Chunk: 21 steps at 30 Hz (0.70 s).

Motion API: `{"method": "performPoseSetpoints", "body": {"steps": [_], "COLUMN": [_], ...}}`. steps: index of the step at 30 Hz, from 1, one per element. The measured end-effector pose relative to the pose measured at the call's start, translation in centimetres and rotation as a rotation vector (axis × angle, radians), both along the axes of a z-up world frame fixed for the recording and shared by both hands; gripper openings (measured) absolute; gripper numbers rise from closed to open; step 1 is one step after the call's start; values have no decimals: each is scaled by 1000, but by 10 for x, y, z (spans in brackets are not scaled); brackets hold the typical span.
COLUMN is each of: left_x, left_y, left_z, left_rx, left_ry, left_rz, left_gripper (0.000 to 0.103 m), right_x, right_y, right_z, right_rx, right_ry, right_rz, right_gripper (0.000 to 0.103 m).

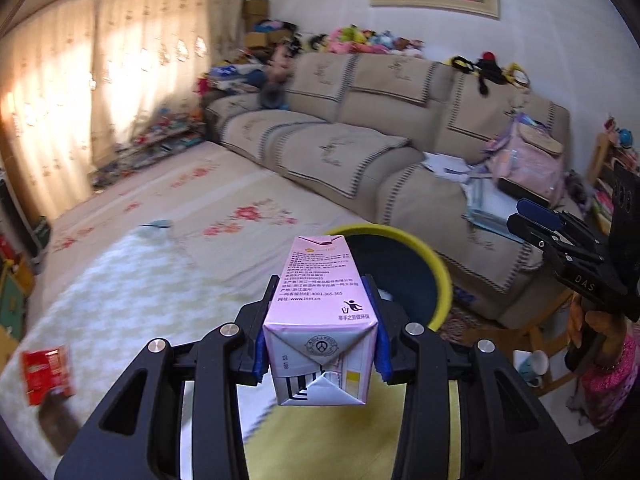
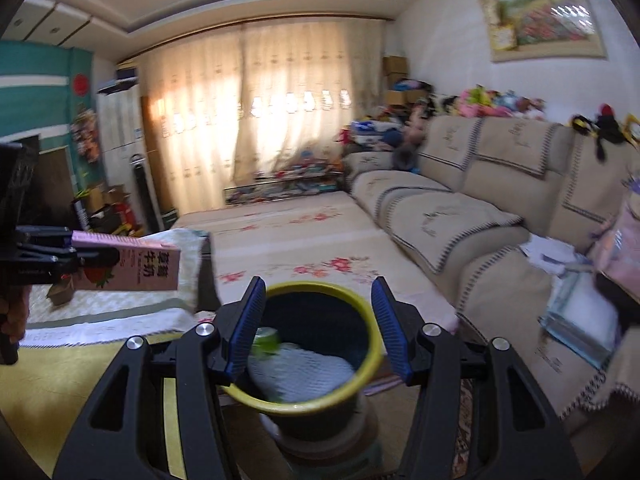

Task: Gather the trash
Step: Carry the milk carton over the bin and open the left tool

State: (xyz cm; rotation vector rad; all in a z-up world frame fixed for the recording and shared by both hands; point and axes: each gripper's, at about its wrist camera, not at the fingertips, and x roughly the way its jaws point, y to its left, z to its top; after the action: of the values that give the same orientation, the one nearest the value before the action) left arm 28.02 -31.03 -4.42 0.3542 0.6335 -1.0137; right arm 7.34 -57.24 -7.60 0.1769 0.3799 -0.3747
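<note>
Up close, the left claw (image 1: 320, 336) is clamped on a pink milk carton (image 1: 320, 320), held in the air just short of a yellow-rimmed bin (image 2: 360, 376). Above that bin, the right claw (image 2: 318, 328) hangs with fingers apart, gripping nothing. A red wrapper (image 1: 47, 368) lies on the floor mat (image 1: 120, 304).

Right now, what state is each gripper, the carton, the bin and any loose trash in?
left gripper: shut on the pink milk carton
pink milk carton: held lengthwise, not yet in the bin
right gripper: open, holding nothing
yellow-rimmed bin: upright, uncovered, with trash inside
red wrapper: loose on the mat
</note>
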Motion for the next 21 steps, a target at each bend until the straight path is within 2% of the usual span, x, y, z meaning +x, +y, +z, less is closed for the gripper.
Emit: {"method": "performPoseSetpoints", "body": {"steps": [6, 13, 15, 21], "left_x": [-5, -4, 3, 3], "left_y": [-74, -132, -138, -109], "left_z": [-25, -47, -48, -37], "left_rx": [36, 64, 56, -4], "left_ry": [36, 53, 44, 42], "left_rz": [-71, -96, -65, -21], "left_gripper": [40, 41, 64, 70], "right_x": [-19, -26, -25, -22], "right_y": [-35, -48, -49, -48], "right_z": [-15, -22, -22, -26], "right_rx": [50, 72, 78, 81], "right_ry": [8, -1, -2, 5], "right_rz": [-78, -94, -93, -81], "right_gripper": [53, 53, 53, 53]}}
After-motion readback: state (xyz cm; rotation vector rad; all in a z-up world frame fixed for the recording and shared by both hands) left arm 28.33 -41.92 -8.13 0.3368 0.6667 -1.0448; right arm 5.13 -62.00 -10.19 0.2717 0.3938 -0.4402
